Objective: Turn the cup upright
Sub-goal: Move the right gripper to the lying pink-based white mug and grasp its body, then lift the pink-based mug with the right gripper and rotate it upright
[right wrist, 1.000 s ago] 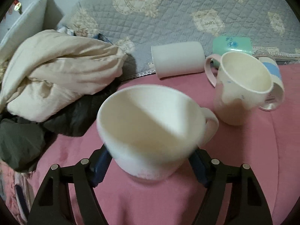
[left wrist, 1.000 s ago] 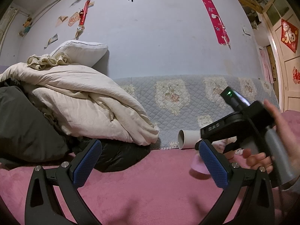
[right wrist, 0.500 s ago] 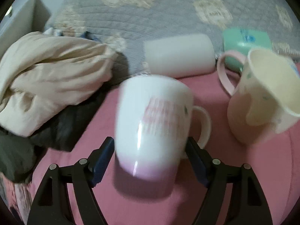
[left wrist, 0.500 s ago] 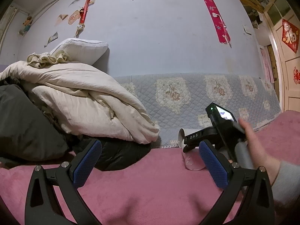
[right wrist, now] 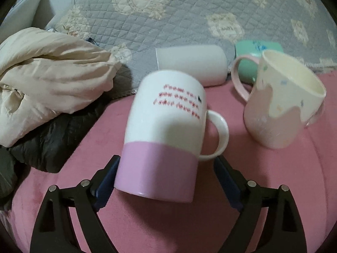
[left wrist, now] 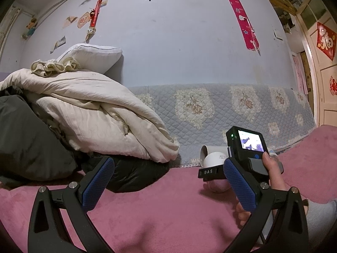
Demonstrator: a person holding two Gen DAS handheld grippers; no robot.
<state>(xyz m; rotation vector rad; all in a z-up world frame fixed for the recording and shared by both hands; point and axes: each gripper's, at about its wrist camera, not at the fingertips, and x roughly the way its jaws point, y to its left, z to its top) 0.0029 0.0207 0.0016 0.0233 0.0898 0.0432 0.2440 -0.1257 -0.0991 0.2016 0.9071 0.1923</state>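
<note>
Pink plush bedspread lying underneath; right gripper clamping white-and-lilac ceramic mug, tilted; left gripper hanging wide apart, holding nothing.

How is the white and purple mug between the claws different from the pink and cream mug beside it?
The white and purple mug has red lettering and a white handle; the pink and cream mug has coloured flecks and a pink handle. The first sits in the right claw; the second stands free. Both are handled mugs, mouths up, on the pink cover.
</note>
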